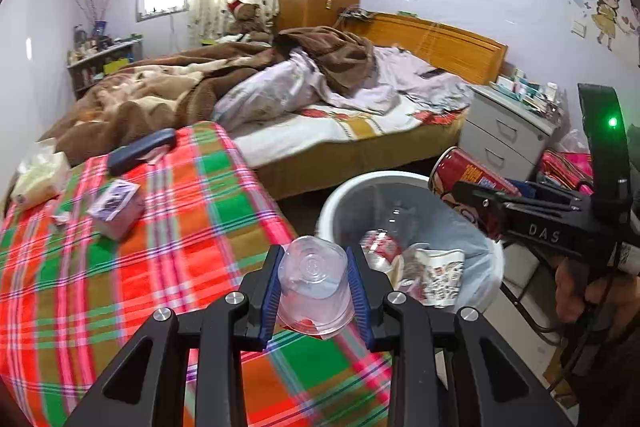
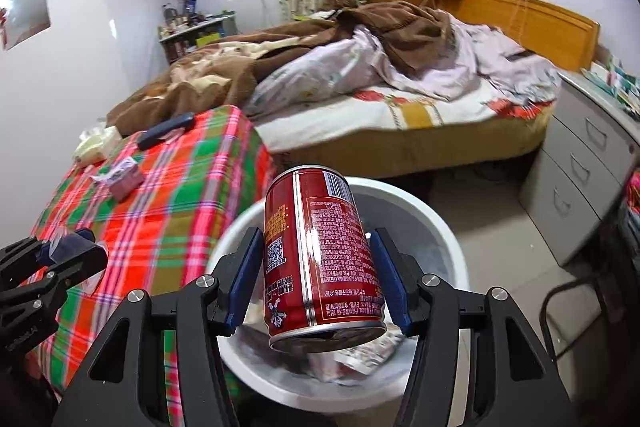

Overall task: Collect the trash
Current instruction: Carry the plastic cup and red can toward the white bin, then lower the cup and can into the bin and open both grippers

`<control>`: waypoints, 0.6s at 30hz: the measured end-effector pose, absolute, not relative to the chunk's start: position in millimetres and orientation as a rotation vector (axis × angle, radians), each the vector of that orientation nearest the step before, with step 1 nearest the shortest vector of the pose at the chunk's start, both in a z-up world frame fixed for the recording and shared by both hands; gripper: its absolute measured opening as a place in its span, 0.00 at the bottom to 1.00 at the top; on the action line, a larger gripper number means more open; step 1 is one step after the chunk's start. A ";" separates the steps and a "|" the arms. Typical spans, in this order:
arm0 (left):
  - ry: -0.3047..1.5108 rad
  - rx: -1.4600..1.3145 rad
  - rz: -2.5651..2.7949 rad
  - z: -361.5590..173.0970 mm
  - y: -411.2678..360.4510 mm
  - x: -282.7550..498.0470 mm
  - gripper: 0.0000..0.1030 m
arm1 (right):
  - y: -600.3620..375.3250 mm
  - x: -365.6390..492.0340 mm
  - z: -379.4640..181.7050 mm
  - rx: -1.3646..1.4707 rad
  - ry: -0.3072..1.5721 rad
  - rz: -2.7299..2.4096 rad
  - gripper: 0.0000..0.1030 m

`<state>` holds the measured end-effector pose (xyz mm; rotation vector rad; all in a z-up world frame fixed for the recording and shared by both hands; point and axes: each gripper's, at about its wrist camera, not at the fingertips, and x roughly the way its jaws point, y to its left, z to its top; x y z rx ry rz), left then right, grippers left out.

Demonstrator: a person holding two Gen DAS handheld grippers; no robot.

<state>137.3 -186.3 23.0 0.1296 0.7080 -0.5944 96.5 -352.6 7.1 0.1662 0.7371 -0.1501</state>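
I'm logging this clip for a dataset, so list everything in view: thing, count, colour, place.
plastic cup: 1, clear, upside down in the left claw, over the cloth's edge
can: 1, red, in the right claw, above the bin
bin: 1, white, on the floor beside the plaid cloth, paper trash inside
plaid cloth: 1, red-green, covering the near surface
small box: 1, pinkish, on the cloth
tissue pack: 1, pale yellow, cloth's far-left corner
bed: 1, brown blanket, behind
drawer unit: 1, grey, right
left claw: black, blue pads
right claw: black, blue pads
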 end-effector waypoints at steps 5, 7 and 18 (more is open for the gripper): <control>0.736 0.140 -0.635 12.5 -215.7 139.1 0.31 | -367.0 92.2 -1.4 0.169 0.764 -0.186 0.55; 0.741 0.147 -0.646 8.9 -224.0 140.5 0.31 | -373.1 93.2 -6.3 0.178 0.786 -0.200 0.55; 0.786 0.167 -0.696 -8.4 -264.0 151.9 0.32 | -388.5 93.6 -23.2 0.178 0.843 -0.227 0.55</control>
